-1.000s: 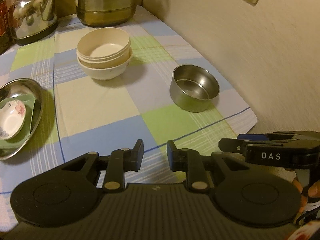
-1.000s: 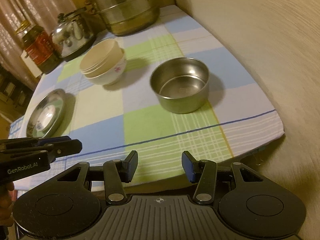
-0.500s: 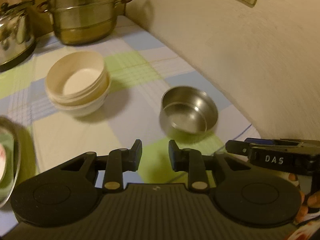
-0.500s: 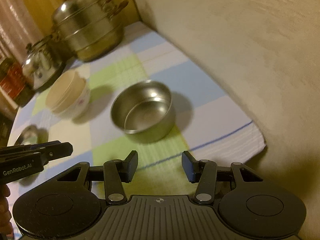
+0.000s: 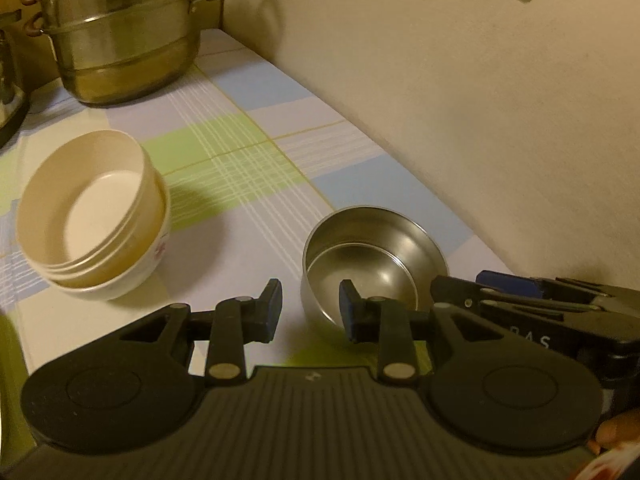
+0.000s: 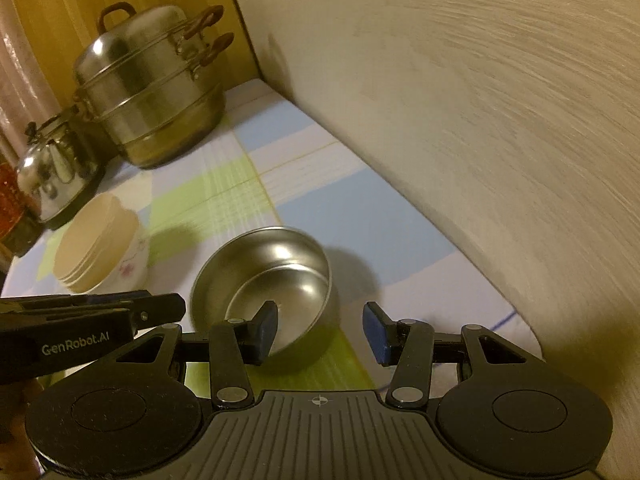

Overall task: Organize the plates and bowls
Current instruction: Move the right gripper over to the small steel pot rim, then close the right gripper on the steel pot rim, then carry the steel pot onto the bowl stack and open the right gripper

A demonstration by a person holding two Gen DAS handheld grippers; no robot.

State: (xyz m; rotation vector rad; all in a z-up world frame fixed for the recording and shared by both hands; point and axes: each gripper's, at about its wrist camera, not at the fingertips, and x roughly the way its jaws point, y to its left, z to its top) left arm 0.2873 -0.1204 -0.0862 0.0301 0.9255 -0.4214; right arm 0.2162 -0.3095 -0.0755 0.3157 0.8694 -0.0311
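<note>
A steel bowl (image 5: 374, 264) (image 6: 272, 280) stands upright on the checked tablecloth (image 5: 248, 152) near the wall. Left of it sits a stack of cream bowls (image 5: 92, 216) (image 6: 100, 248), nested in a white bowl with a flower print. My left gripper (image 5: 310, 308) is open just above the steel bowl's near left wall, and its pads touch nothing. My right gripper (image 6: 322, 328) is open wider over the bowl's near right rim, with its left finger above the bowl's inside. Each gripper's side shows in the other view.
A tall steel steamer pot (image 5: 120, 40) (image 6: 152, 92) stands at the back, with a kettle (image 6: 56, 176) and a red-labelled bottle (image 6: 12, 200) left of it. The plaster wall (image 5: 480, 120) runs close along the right. The table's edge lies just right of the bowl.
Both grippers have come closer to the steel bowl, which now sits right at their fingertips. The left jaws stand a little wider. The steel plate with saucers has left the left view.
</note>
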